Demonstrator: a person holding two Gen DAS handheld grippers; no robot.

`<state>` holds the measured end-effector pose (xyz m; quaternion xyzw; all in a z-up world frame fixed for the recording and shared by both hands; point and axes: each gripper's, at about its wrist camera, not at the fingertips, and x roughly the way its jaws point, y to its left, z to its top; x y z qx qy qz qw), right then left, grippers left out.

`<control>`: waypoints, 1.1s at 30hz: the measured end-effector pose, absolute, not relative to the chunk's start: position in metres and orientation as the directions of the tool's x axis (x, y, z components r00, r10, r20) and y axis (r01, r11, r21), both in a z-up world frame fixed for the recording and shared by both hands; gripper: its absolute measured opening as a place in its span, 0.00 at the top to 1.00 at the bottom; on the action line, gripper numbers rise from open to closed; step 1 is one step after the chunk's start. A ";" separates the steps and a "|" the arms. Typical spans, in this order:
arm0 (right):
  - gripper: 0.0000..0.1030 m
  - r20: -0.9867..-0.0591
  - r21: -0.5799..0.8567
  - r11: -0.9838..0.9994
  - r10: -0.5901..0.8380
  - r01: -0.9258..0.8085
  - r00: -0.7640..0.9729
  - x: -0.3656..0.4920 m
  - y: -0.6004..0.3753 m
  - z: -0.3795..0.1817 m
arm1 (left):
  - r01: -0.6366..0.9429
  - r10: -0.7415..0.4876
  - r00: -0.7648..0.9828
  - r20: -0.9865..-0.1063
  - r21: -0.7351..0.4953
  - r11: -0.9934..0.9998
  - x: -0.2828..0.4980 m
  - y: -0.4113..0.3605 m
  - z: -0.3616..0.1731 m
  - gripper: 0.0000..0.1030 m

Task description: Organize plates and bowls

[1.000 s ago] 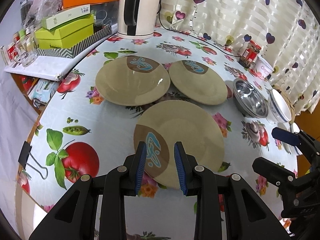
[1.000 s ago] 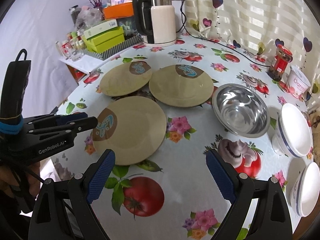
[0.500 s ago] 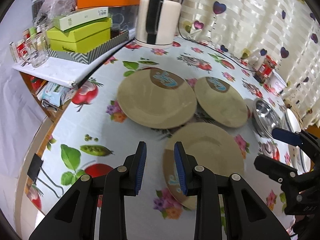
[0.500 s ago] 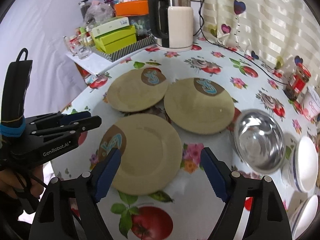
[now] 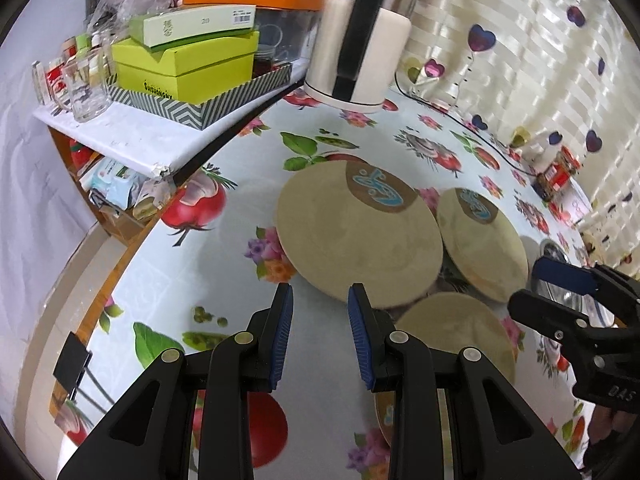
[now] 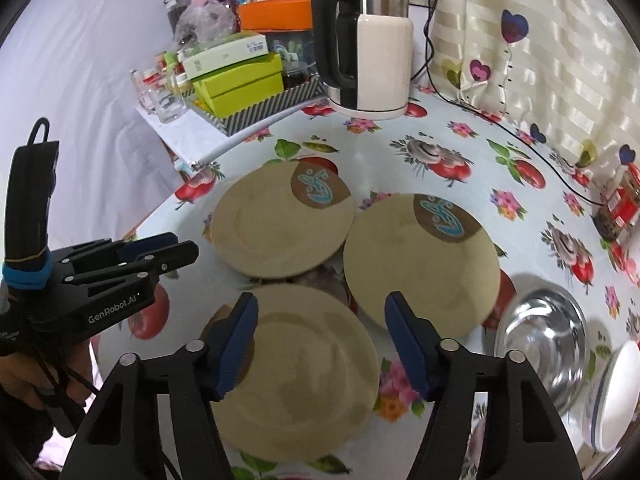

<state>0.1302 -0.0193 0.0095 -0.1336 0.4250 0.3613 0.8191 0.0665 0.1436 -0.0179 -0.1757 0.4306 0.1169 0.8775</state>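
Three tan plates with a brown-and-blue mark lie on the fruit-print tablecloth. In the right wrist view the far-left plate (image 6: 280,224), the far-right plate (image 6: 420,260) and the near plate (image 6: 296,368) form a triangle. My right gripper (image 6: 320,344) is open and empty, hovering over the near plate. My left gripper (image 5: 320,336) is open and empty, just short of the near edge of the far-left plate (image 5: 356,236). A steel bowl (image 6: 540,340) and a white bowl (image 6: 616,396) sit at the right.
A white kettle (image 6: 368,44) stands at the back of the table. A shelf with green boxes (image 6: 236,76) and glasses lies at the back left. A red jar (image 6: 616,208) stands by the curtain at the right. The table edge (image 5: 100,280) runs along the left.
Both grippers have moved forward and left over the table. The left gripper has gone from over the near plate to the edge of the far-left plate. Both stay open.
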 end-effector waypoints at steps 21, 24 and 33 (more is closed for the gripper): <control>0.55 -0.820 0.141 0.658 0.496 -0.739 0.285 0.218 0.044 -0.017 | -0.438 -0.019 0.586 -0.810 -0.336 0.834 0.084 0.172 -0.047 0.71; 0.58 -0.828 0.146 0.652 0.493 -0.744 0.269 0.228 0.052 -0.023 | -0.443 -0.031 0.582 -0.813 -0.349 0.826 0.085 0.173 -0.051 0.71; 0.62 -0.848 0.153 0.656 0.471 -0.739 0.242 0.247 0.063 -0.040 | -0.435 -0.069 0.592 -0.803 -0.391 0.811 0.087 0.172 -0.057 0.71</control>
